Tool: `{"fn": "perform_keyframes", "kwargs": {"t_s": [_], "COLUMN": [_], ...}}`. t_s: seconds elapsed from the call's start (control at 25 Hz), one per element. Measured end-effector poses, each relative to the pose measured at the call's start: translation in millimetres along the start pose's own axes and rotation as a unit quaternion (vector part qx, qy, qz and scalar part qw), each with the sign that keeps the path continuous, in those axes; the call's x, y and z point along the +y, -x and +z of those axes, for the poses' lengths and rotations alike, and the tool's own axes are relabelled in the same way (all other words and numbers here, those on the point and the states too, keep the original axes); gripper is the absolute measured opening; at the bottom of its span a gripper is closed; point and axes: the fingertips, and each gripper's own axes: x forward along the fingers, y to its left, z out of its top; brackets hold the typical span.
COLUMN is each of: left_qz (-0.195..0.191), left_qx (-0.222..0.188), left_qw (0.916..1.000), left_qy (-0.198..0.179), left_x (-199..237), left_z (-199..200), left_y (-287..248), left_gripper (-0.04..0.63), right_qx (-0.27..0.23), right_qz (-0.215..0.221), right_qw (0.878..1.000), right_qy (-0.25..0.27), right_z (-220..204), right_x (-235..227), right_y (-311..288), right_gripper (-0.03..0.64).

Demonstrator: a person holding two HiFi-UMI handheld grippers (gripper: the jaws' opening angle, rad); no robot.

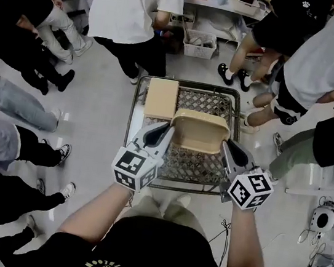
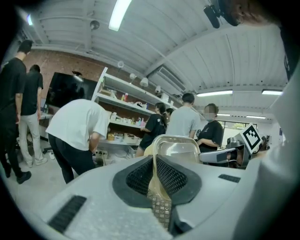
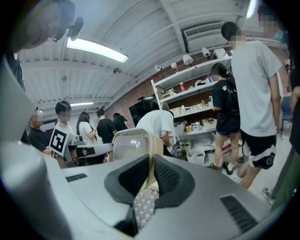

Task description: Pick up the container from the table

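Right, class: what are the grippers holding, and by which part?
Both hold the beige container: left gripper pinches its left rim, right gripper its right rim.

Bystanders crowd the floor around a white basket and shelves, apparently holding bottles.

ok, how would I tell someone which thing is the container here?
Find the wire-mesh table in the middle of the crowded floor. Over it, the left hand-held gripper and right hand-held gripper each pinch one side rim of the container, a beige open tub. The flat tan box beside it lies on the mesh, ungripped.
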Motion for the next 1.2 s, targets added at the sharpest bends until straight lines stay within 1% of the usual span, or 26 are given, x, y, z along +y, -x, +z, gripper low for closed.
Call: {"fn": "perform_keyframes", "kwargs": {"t_s": [0.16,0.36,0.48,0.92,1.2], "left_qz": [0.000,0.003,0.001,-0.003,-0.002], "left_qx": [-0.020,-0.043,-0.051,-0.073,-0.090], "left_qw": [0.9998,0.9988,0.9984,0.9966,0.9951], "left_qy": [-0.006,-0.023,-0.023,-0.037,-0.041], "left_x": [-4.7,-7.5,-8.8,-18.4,-20.1], "left_z": [19.2,42.1,53.5,83.1,93.4], "left_y": [9.6,17.6,22.5,38.0,46.7], "left_gripper": [0.026,0.026,0.026,0.026,0.026], "right_qx": [-0.019,-0.037,-0.044,-0.063,-0.074], "right_qz": [0.003,0.004,0.005,0.007,0.006], "right_qw": [1.000,0.998,0.998,0.996,0.994], "right_qy": [0.015,0.043,0.048,0.061,0.075], "right_z": [19.4,45.0,57.0,83.2,94.4], "right_x": [10.6,22.8,29.8,45.5,55.8], "right_y": [8.5,15.6,19.9,33.7,39.4], "right_gripper": [0.037,0.037,0.037,0.037,0.037]}}
